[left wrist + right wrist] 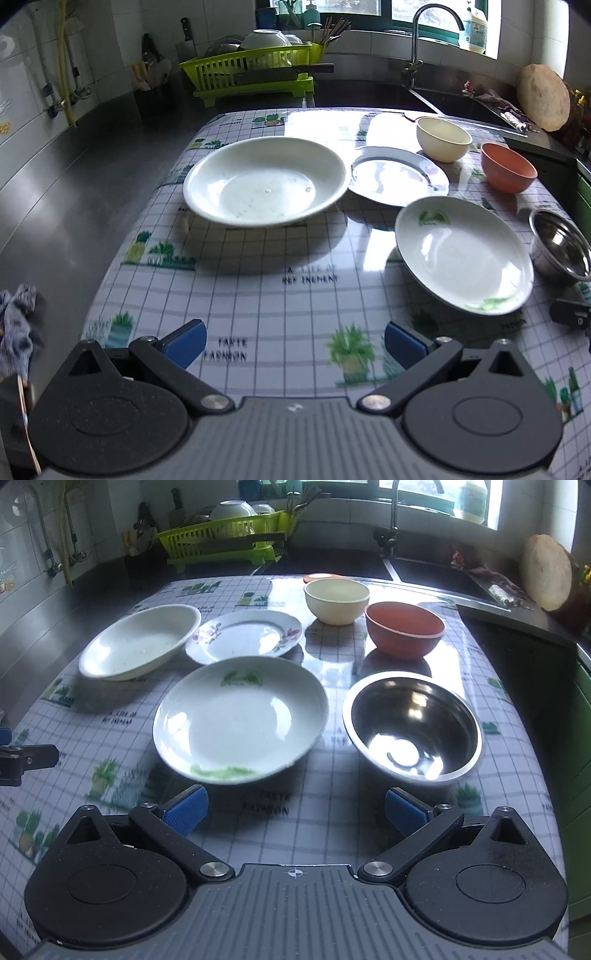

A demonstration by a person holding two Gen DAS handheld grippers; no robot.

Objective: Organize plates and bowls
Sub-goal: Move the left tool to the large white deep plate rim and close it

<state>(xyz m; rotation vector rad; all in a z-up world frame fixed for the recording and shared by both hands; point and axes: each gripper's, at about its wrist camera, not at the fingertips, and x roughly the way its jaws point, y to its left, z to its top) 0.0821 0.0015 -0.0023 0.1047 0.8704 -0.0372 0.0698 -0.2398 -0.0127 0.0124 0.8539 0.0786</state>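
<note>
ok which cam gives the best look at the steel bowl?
Right wrist. The steel bowl sits whole and near the frame centre, with rim and inside both visible, just ahead of the open right claw. In the left wrist view the bowl is cut off at the right edge and only partly shown.

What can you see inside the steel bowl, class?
The steel bowl holds nothing visible, only bright reflections on its shiny bottom. The patterned tablecloth directly beneath it is covered, so nothing under it can be checked.
</note>
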